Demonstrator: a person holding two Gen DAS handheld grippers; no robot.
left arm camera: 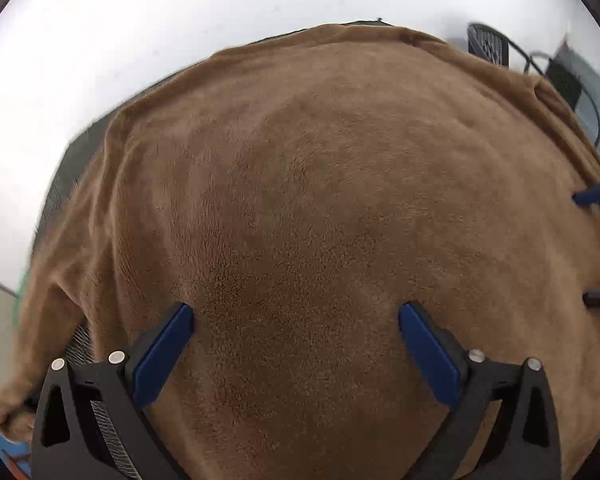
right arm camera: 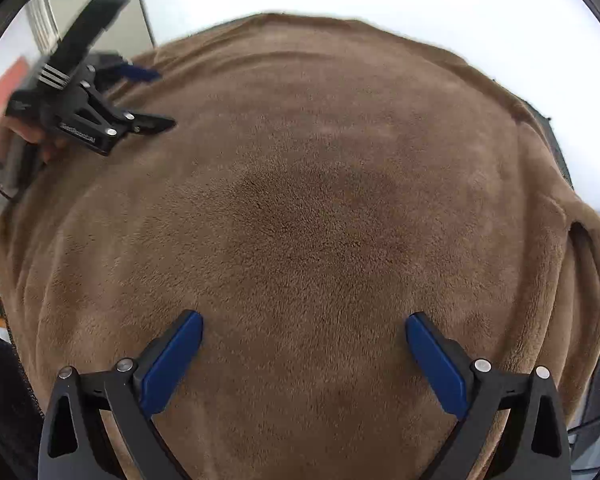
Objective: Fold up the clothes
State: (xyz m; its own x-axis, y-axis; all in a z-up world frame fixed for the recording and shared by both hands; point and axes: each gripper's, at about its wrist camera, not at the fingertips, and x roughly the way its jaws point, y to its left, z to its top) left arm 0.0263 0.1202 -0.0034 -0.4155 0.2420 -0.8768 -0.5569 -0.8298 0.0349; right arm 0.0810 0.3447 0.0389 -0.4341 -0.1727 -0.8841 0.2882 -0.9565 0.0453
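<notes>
1. Brown fleece garment (left arm camera: 320,200): lies spread flat over the dark bench (left arm camera: 66,168), filling nearly the whole of both wrist views. The surface is smooth, with light ripples. A rolled hem or edge (right arm camera: 580,248) shows at the right in the right wrist view. Whether this is 1 layer or an already doubled one cannot be told.
2. Left tongs (left arm camera: 296,336): released, jaws wide apart, holding nothing, poised low over the cloth. The garment runs ahead of them and off to both sides.
3. Right tongs (right arm camera: 304,344): likewise released and empty, low over the cloth, with the left tongs visible across the garment at the upper left.
4. Governing relation: the cloth lies directly under and ahead of both tongs, neither is at an edge, and the rolled right edge sits nearer the right tongs.
</notes>
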